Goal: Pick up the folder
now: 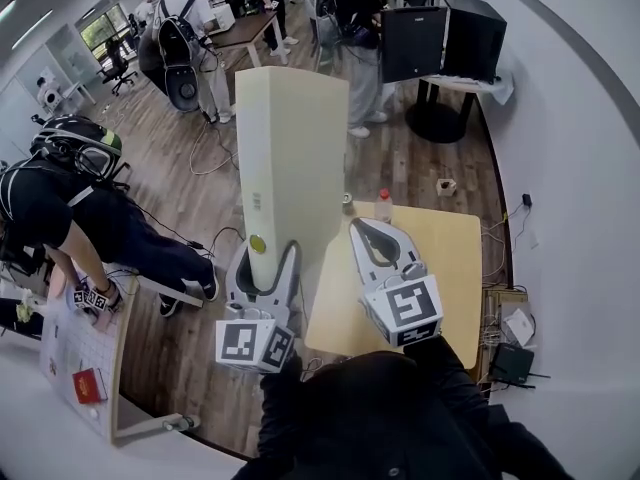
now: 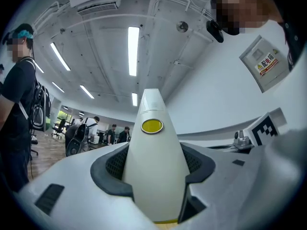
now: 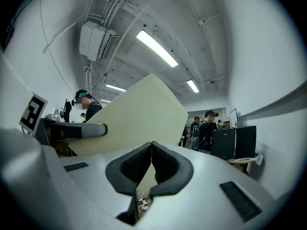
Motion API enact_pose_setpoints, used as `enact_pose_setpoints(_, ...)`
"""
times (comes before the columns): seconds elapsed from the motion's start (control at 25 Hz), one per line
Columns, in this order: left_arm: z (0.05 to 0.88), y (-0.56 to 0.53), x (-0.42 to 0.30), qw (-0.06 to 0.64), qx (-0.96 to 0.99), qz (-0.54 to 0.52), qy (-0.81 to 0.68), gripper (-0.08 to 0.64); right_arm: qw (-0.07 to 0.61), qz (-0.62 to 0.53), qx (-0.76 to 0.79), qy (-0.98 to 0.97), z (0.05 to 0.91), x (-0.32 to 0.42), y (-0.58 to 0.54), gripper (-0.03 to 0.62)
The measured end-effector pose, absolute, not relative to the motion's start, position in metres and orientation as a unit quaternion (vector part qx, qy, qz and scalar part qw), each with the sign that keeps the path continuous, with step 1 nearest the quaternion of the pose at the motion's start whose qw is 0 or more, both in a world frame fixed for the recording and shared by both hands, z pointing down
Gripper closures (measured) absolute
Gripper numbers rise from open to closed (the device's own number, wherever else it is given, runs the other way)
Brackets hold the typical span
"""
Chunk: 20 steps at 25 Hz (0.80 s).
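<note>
Tall cream folder (image 1: 290,148) stood upright, left of table (image 1: 455,268). Left gripper (image 1: 265,260) clamped its near spine. Right gripper (image 3: 152,146) closed, empty. Folder probably stiff, light, slippery, so narrow spine suited grip.

Left gripper (image 1: 266,258): lower centre of the head view, left of the right gripper, pointing roughly level and away from the person.
Left jaws: spread wide, pads pressed on both sides of the folder's (image 1: 290,148) spine.
Right gripper (image 1: 358,226): lower centre-right of the head view, also about level.
Right jaws: together at the tips, with the tips by the folder's lower right edge. Whether they pinch it cannot be told.
Marker cubes: one at the rear of each gripper, nearest the person.
Arms (image 1: 400,418): dark sleeves at the bottom of the frame. The hands are hidden behind the cubes.
</note>
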<state>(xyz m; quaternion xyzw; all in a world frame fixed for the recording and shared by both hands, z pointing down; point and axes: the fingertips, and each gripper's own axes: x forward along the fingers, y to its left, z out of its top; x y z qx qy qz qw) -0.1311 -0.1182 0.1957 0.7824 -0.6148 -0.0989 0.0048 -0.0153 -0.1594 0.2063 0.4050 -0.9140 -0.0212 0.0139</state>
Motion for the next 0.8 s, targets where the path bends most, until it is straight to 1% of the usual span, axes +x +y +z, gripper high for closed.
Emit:
enact_pose_setpoints(0.12,0.1961,-0.1187,-0.1303,0.001,0.780,-0.097,-0.618,0.270,0.007,-0.014,0.397,-0.917,0.2038,-0.0184,-0.1577,0.569)
enact_pose_setpoints(0.8,0.2004,-0.1228,-0.1337,-0.002,0.775,-0.078,-0.627,0.270,0.018,-0.019,0.402,-0.915,0.2061,-0.0232,-0.1576,0.569)
